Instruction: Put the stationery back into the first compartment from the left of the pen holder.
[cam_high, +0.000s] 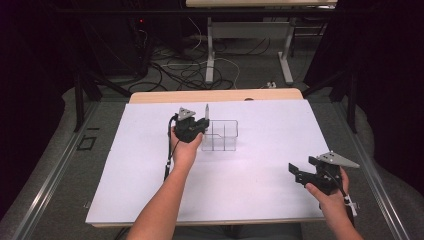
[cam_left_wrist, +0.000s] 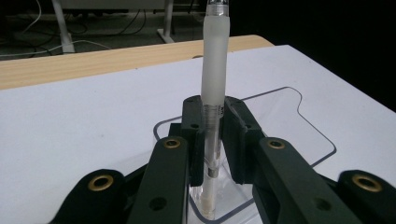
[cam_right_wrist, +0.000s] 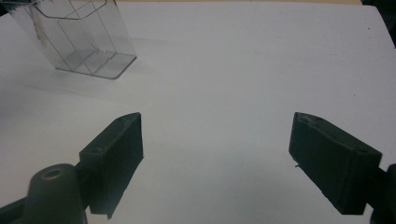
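Observation:
My left gripper stands at the left end of a clear plastic organiser box near the middle of the white sheet. It is shut on a pen with a frosted white cap, held upright, its lower end down inside the box. The pen's top sticks up above the gripper. My right gripper hovers near the table's front right, jaws wide apart with nothing between them. The clear box shows at the upper left of the right gripper view, divided into compartments.
A white sheet covers the wooden table. Beyond the far edge are cables on the floor and the legs of another table. Dark space lies on both sides.

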